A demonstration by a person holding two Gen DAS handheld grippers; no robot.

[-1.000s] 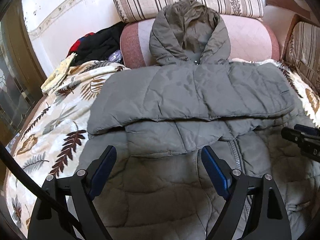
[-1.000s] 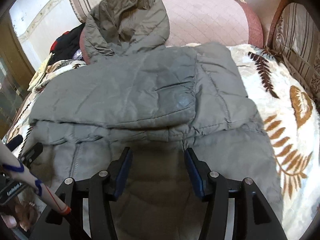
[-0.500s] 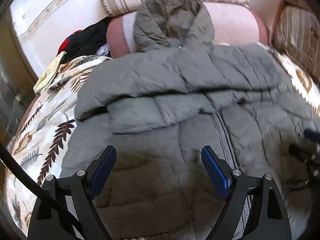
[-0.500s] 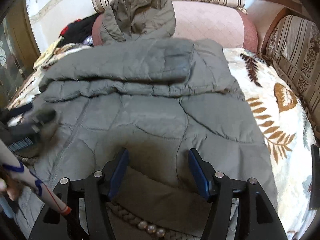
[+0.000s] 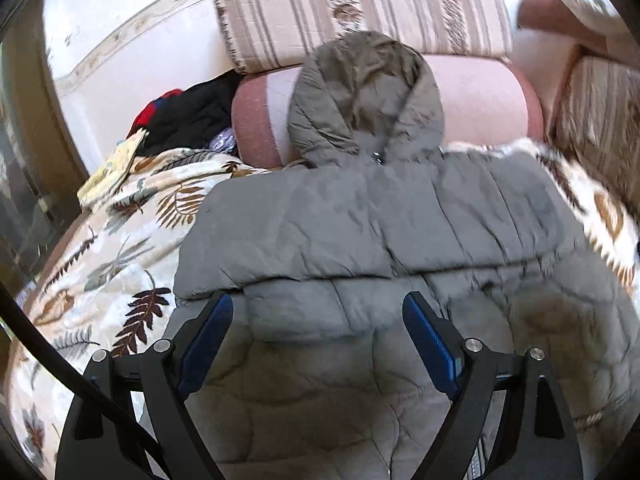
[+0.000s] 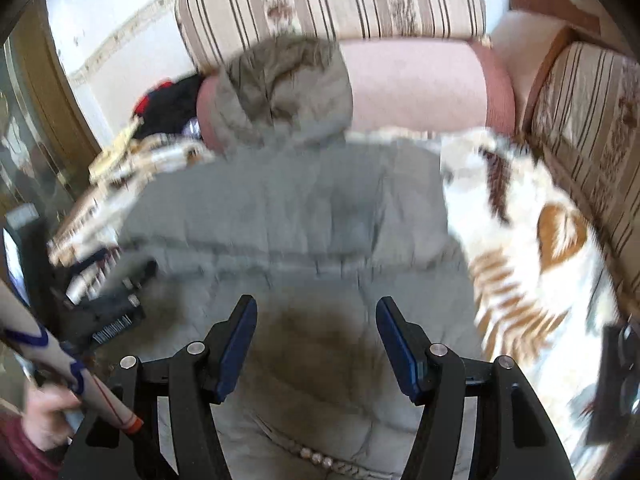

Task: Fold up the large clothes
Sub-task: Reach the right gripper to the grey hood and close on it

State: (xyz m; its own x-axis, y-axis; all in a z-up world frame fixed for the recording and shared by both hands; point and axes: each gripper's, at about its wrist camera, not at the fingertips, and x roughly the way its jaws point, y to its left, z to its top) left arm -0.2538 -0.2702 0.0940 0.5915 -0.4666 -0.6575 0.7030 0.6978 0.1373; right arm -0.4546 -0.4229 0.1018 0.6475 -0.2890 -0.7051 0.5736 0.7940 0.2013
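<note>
Jacket (image 5: 360, 216) — grey, hooded — is spread across the leaf-print blanket (image 5: 100, 264), hood toward the sofa's back edge, while left gripper (image 5: 318, 322) and right gripper (image 6: 314, 334) are held wide apart above it, nothing gripped.

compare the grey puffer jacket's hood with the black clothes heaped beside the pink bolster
The grey puffer jacket's hood is olive-grey and leans against the pink bolster; the black clothes lie crumpled left of it with a red patch showing. Both sit at the sofa's back.

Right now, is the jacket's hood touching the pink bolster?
Touching. Left wrist view: the hood lies draped up against the front of the pink bolster, overlapping it with no gap.
</note>
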